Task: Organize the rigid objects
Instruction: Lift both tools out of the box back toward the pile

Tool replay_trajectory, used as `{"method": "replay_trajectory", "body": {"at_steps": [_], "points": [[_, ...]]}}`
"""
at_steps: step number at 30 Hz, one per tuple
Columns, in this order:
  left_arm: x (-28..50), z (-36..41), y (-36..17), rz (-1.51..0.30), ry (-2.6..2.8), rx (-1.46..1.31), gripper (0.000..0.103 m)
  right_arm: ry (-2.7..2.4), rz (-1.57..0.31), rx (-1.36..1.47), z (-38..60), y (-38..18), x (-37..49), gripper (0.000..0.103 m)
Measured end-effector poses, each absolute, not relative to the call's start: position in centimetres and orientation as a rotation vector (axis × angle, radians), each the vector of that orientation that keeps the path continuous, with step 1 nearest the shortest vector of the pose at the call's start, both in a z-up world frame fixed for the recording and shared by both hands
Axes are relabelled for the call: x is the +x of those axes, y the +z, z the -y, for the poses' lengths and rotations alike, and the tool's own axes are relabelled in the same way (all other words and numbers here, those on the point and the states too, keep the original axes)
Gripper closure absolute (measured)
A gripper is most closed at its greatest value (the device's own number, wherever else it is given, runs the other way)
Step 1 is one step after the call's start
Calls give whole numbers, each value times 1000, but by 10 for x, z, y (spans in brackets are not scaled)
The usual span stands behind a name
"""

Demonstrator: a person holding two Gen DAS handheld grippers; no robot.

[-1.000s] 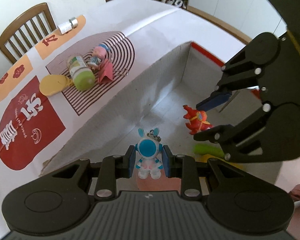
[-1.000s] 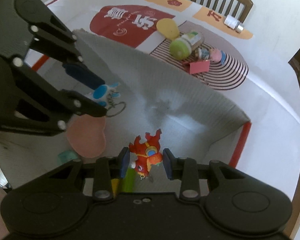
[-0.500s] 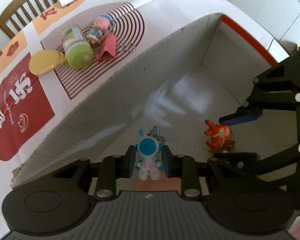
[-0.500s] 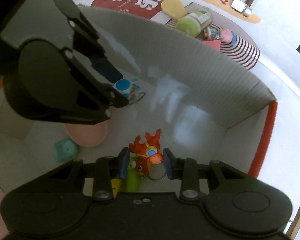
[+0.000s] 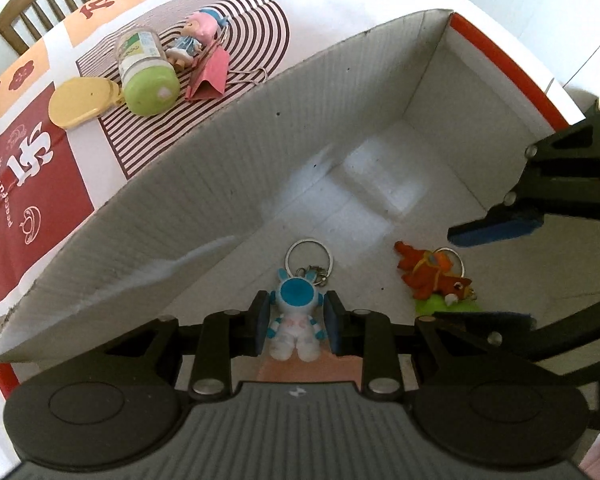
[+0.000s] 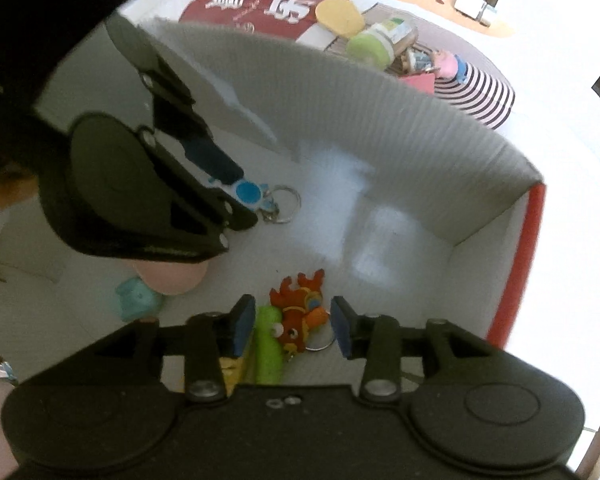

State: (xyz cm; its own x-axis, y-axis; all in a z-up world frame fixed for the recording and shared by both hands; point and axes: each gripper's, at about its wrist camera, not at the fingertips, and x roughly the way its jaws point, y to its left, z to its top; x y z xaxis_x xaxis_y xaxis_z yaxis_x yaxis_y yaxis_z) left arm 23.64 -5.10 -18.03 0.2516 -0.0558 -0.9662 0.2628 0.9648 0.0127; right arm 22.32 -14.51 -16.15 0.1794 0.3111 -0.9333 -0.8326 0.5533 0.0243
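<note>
Both grippers are inside a white cardboard box [image 5: 236,168]. My left gripper [image 5: 296,322] is shut on a blue and white astronaut keychain [image 5: 298,316], its ring touching the box floor; the keychain also shows in the right wrist view [image 6: 252,194]. My right gripper [image 6: 294,326] is open, its pads [image 6: 244,320] standing apart on either side of a red dragon keychain [image 6: 300,312] that lies on the floor. The dragon [image 5: 432,276] lies free between the right gripper's fingers in the left wrist view too.
In the box lie a green stick [image 6: 268,344], a pink disc [image 6: 172,276] and a teal piece [image 6: 136,298]. Outside on the table are a green-lidded jar [image 5: 144,68], a yellow paddle [image 5: 78,100], a doll [image 5: 200,34], a pink card [image 5: 212,74]. A wooden chair [image 5: 48,8] stands behind.
Both grippers have gone down deeper into the box. My right gripper has opened and let the dragon keychain drop to the floor. The left still grips the astronaut.
</note>
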Motion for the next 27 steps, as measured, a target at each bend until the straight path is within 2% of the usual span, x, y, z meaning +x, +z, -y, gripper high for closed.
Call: {"method": "replay_trajectory", "body": {"at_steps": [9,10,12,13,16,19,24,27], "points": [[225,50,-156,-1231,-234,165,69,886,-1070,-503,160,-133,225,54],[224,49,-153,-1225,-232,155,64,888,-1067,-490,163,-130,223,53],[219,47,-143,-1202,-221,138,40,892,-1055,-463,169,-122,223,51],[217,47,-139,-1186,-221,134,38,893,-1046,-455,172,-118,223,51],[212,45,-124,-1151,-221,123,38,892,-1031,-430,178,-107,222,48],[208,41,-112,-1127,-213,111,38,896,-1017,-403,184,-96,222,40],[205,33,-92,-1091,-189,95,38,908,-988,-372,187,-75,225,39],[204,28,-77,-1059,-176,91,38,909,-968,-364,188,-63,230,33]]}}
